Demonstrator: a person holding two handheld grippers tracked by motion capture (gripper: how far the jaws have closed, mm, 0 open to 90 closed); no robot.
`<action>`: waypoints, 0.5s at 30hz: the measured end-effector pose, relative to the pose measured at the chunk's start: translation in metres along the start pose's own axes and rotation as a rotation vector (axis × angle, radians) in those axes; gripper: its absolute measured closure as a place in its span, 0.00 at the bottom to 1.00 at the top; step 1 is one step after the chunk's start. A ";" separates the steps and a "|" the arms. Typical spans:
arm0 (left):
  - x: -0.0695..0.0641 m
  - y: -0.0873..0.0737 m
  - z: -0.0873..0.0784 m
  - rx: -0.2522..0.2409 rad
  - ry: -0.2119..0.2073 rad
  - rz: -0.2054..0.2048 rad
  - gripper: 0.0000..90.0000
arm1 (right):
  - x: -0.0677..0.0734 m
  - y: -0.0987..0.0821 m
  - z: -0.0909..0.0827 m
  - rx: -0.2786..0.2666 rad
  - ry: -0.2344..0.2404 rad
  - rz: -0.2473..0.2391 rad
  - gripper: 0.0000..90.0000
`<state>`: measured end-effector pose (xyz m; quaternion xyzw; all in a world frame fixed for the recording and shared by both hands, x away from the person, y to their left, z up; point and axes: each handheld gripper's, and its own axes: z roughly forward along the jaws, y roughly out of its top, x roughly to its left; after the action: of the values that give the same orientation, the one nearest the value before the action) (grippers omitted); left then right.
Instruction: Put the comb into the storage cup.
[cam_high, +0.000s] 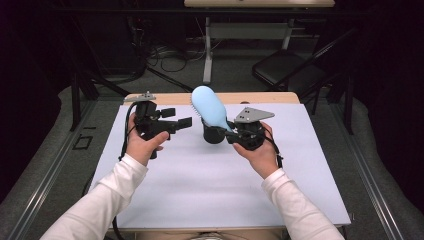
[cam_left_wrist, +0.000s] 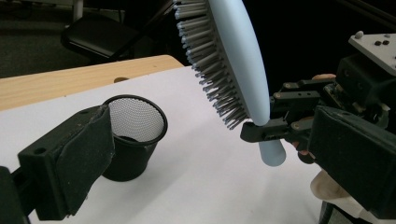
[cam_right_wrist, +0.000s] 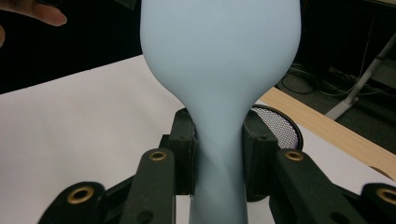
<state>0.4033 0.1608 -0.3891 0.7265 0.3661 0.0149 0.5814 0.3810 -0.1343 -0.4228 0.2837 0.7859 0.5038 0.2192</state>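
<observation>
A light blue hairbrush (cam_high: 209, 107) is held up above the white table sheet (cam_high: 200, 185), head tilted up and to the left. My right gripper (cam_high: 229, 134) is shut on its handle. In the right gripper view the two pads (cam_right_wrist: 184, 149) squeeze the narrow neck of the brush (cam_right_wrist: 219, 56). A black mesh cup (cam_high: 213, 135) stands upright on the sheet just below the brush. My left gripper (cam_high: 176, 118) hovers open and holding nothing to the left of the cup. From the left gripper view the bristles (cam_left_wrist: 210, 60) face the cup (cam_left_wrist: 133, 135), and my left gripper (cam_left_wrist: 215, 140) has its jaws wide apart.
A wooden table edge (cam_high: 270, 97) runs along the far side of the sheet. Beyond it stand a black chair (cam_high: 285, 67) and a white desk leg (cam_high: 207, 55) with cables on the floor. A fingertip (cam_right_wrist: 42, 11) shows at the top left of the right gripper view.
</observation>
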 end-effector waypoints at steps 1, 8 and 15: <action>0.000 0.002 0.001 0.003 0.000 -0.001 0.01 | 0.000 0.000 0.000 0.000 0.001 -0.001 0.77; -0.003 0.012 0.005 0.018 0.001 -0.001 0.01 | 0.002 0.001 0.000 -0.009 0.002 -0.006 0.77; -0.006 0.020 0.010 0.041 -0.019 -0.006 0.01 | 0.004 0.001 0.000 -0.011 0.003 -0.019 0.77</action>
<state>0.4139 0.1486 -0.3725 0.7373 0.3628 -0.0010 0.5699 0.3780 -0.1313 -0.4217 0.2743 0.7860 0.5066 0.2243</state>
